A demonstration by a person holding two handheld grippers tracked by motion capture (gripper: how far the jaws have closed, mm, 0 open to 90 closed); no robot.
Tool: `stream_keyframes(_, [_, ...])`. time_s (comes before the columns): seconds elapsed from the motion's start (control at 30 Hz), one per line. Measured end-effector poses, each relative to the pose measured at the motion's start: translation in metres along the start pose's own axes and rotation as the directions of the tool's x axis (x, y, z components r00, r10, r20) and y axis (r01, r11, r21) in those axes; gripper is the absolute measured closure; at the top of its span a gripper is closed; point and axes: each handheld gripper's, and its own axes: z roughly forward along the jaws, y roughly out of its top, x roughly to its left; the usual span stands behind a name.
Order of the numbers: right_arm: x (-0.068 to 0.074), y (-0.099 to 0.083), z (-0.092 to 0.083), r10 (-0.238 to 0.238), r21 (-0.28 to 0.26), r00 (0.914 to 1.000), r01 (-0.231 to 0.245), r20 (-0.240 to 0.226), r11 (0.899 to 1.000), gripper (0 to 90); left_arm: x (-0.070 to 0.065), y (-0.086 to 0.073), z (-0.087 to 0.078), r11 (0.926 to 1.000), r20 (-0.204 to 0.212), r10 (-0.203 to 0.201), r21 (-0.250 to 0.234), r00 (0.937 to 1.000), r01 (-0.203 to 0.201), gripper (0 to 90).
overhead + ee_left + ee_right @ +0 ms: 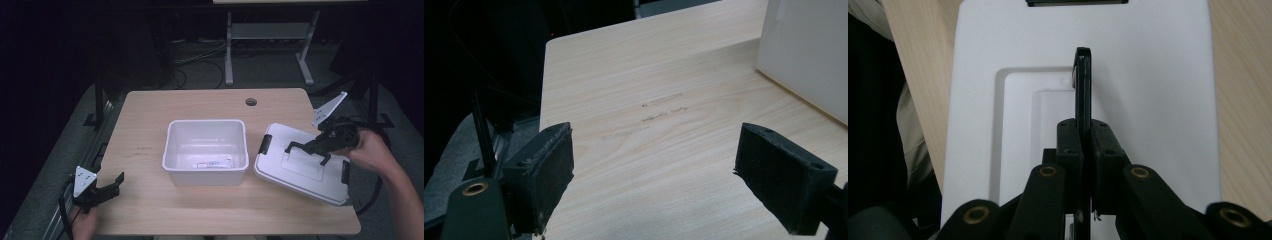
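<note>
- Right gripper (1083, 150) was clenched on the black handle (1083, 85) of the white lid (300, 165).
- Left gripper (654, 175) was held released above the table (145, 125).

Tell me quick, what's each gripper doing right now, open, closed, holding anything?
Left gripper: open, holding nothing, above the table.
Right gripper: closed on the lid's black handle, the white lid beside the bin.

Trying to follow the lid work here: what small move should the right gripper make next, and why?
Probably carry the lid leftward toward the open white bin. The right gripper is shut on the lid's black handle, the lid sits tilted beside the bin, and the bin has no cover. The left gripper waits open at the table's near-left corner.
</note>
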Motion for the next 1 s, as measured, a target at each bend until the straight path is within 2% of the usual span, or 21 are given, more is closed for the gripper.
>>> stream_keyframes(0.63, [0.006,0.019,-0.024,-0.04,-0.016,0.9991,0.039,-0.018,0.999,85.0,0.001,0.0,0.0,1.0,-0.001,-0.004,-0.003,1.0,0.004,14.9])
stream_keyframes(1.0, [0.011,0.039,-0.03,-0.072,-0.02,0.9971,0.071,-0.027,0.997,84.9,0.001,0.0,0.001,1.0,0.0,-0.006,-0.004,1.0,0.006,14.9])
